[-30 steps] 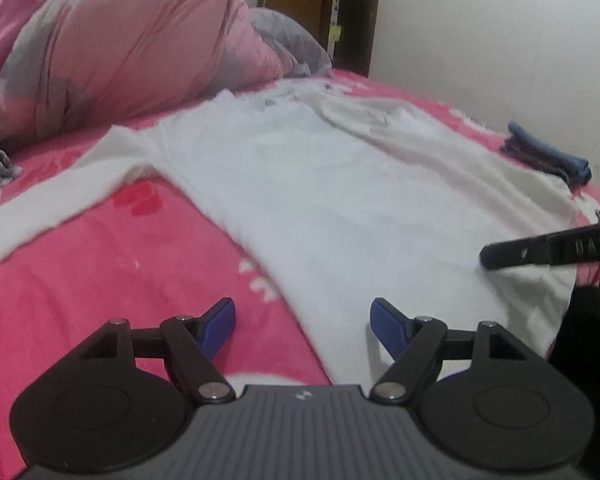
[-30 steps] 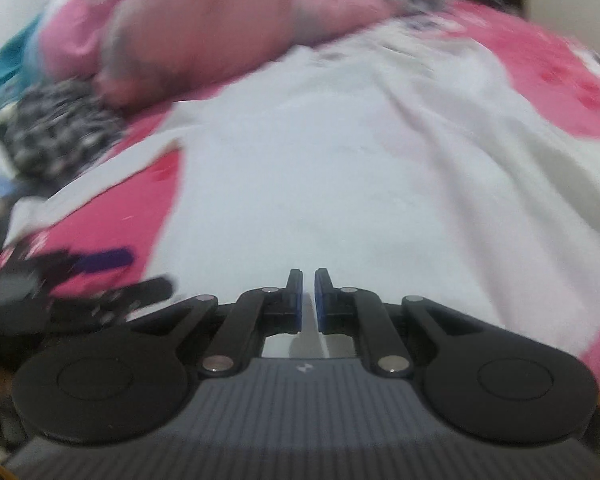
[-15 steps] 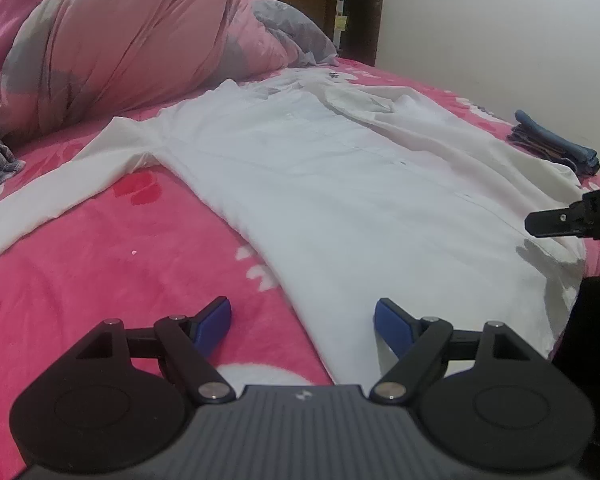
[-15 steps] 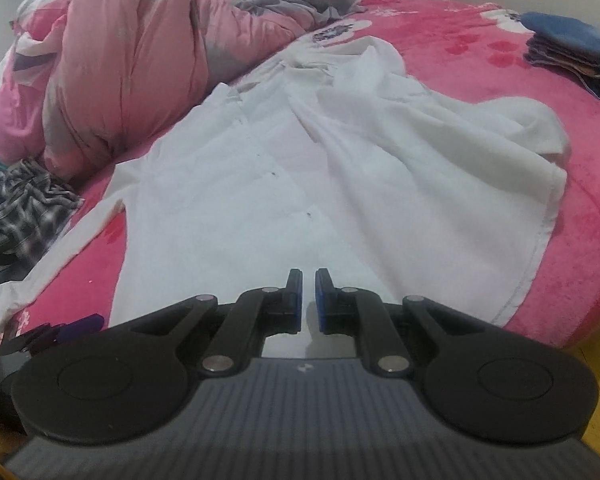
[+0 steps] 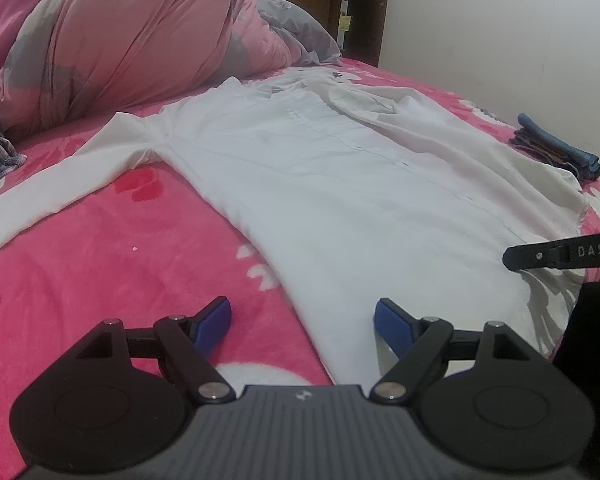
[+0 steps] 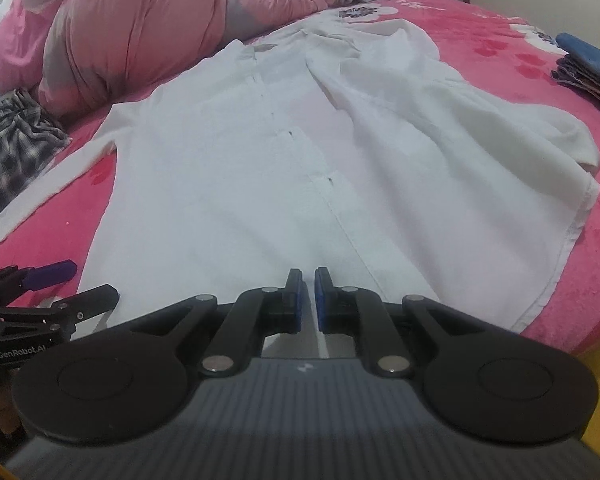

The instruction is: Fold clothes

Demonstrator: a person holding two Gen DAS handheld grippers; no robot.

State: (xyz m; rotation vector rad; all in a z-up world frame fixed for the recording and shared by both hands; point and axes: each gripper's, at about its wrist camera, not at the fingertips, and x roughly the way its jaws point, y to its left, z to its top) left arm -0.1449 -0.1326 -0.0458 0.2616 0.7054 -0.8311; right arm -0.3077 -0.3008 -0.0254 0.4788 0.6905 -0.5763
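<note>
A white button-up shirt lies spread front-up on the pink bed, one sleeve stretched out to the left. My left gripper is open just above the bed, with the shirt's lower left hem corner lying between its blue pads, untouched. My right gripper is shut over the shirt near the middle of the hem, nothing visibly pinched. One black finger of the right gripper shows at the right edge. In the right wrist view the left gripper sits at the lower left.
A bunched pink and grey duvet fills the head of the bed. A plaid cloth lies at the left. Folded blue and dark clothes sit at the right bed edge by a white wall. The bed's near edge drops off at lower right.
The right wrist view went from blurred and close to sharp and wider, showing the shirt's right side. The right gripper's finger rose slightly, then came back down. The left gripper stayed put.
</note>
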